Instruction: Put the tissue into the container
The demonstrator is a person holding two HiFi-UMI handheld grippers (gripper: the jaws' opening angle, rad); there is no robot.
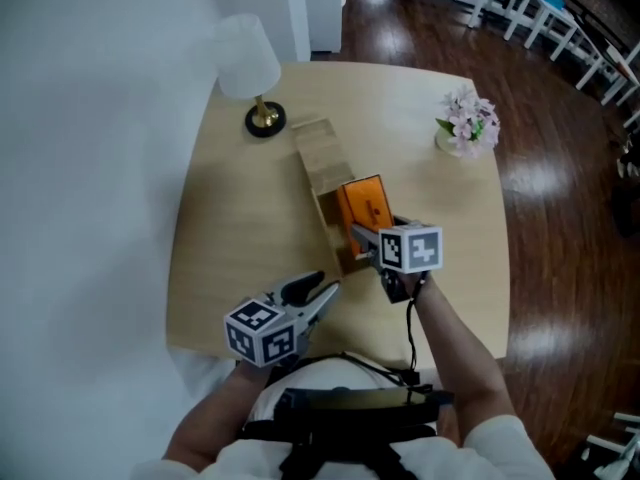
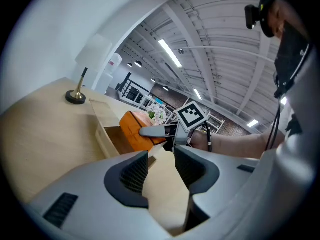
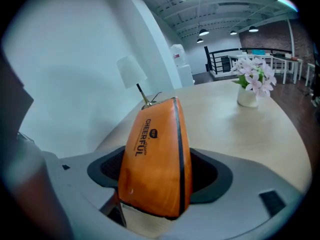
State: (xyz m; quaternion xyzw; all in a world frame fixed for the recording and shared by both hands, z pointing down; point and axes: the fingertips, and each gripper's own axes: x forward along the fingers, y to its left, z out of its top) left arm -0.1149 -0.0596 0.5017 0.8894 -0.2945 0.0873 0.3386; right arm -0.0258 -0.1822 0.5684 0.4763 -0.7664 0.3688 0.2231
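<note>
An orange tissue pack (image 1: 363, 206) stands on edge in the open end of a long wooden container (image 1: 322, 158) at the middle of the table. My right gripper (image 1: 366, 224) is shut on the pack, its pads pressing both broad sides (image 3: 157, 159). The pack's lower end is hidden behind the jaws in the right gripper view. My left gripper (image 1: 325, 286) hovers near the table's front edge, just left of the container's near end. It is open with nothing between its fingers (image 2: 161, 156). In the left gripper view the tissue pack (image 2: 134, 134) sits in the container (image 2: 106, 134).
A white-shaded lamp (image 1: 250, 68) on a brass foot stands at the table's far left, just behind the container. A small vase of pink flowers (image 1: 468, 123) sits at the far right corner. Dark wooden floor surrounds the table (image 1: 240, 238) on the right.
</note>
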